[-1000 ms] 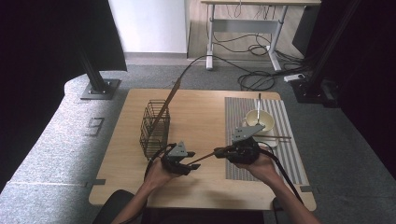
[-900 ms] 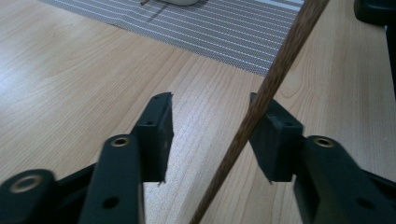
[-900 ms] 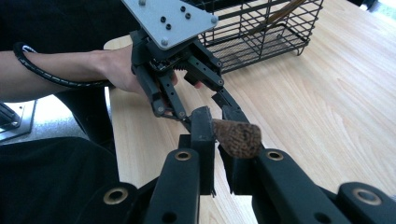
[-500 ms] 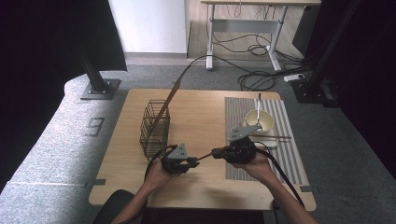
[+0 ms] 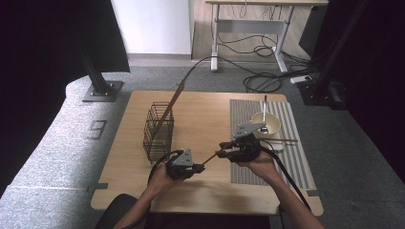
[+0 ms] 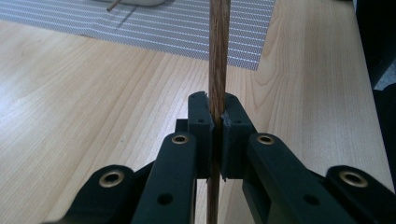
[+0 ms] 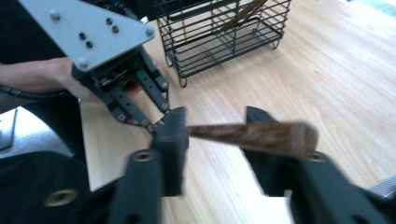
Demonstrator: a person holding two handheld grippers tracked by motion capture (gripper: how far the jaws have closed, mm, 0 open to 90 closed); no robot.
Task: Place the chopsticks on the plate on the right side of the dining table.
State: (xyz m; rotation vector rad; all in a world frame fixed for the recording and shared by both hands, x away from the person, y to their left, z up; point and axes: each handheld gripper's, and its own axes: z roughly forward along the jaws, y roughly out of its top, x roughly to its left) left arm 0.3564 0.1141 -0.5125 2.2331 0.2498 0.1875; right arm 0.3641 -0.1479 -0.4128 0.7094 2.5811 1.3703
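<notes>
Near the table's front edge, between the 2 hands, a brown wooden stick (image 5: 216,156) spans the gap from the left gripper (image 5: 197,168) to the right gripper (image 5: 222,153). In the high view its long axis runs diagonally, low near-left end at the left gripper, rising to the far right into the right gripper, held just above the wooden table (image 5: 205,112). Left gripper: jaws clamped on the stick; the left gripper view shows both pads pressed flat against it, with the stick (image 6: 217,70) running straight up out of the pinch toward the striped placemat (image 6: 187,28). Right gripper: jaws have just been opening; in the right gripper view they stand part-way apart with the thick rounded end of the stick (image 7: 261,136) between them, and its left pad (image 7: 172,135) looks to be at the shaft, though blur stops me telling whether the right one touches. That view also shows the left gripper (image 7: 159,122) farther off at the stick's thin end, with the black wire basket (image 7: 219,37) behind it. In the high view the basket (image 5: 157,131) sits far left of the hands, a second long stick (image 5: 171,102) leaning out of it, and a bowl (image 5: 266,123) sits on the placemat at far right.
</notes>
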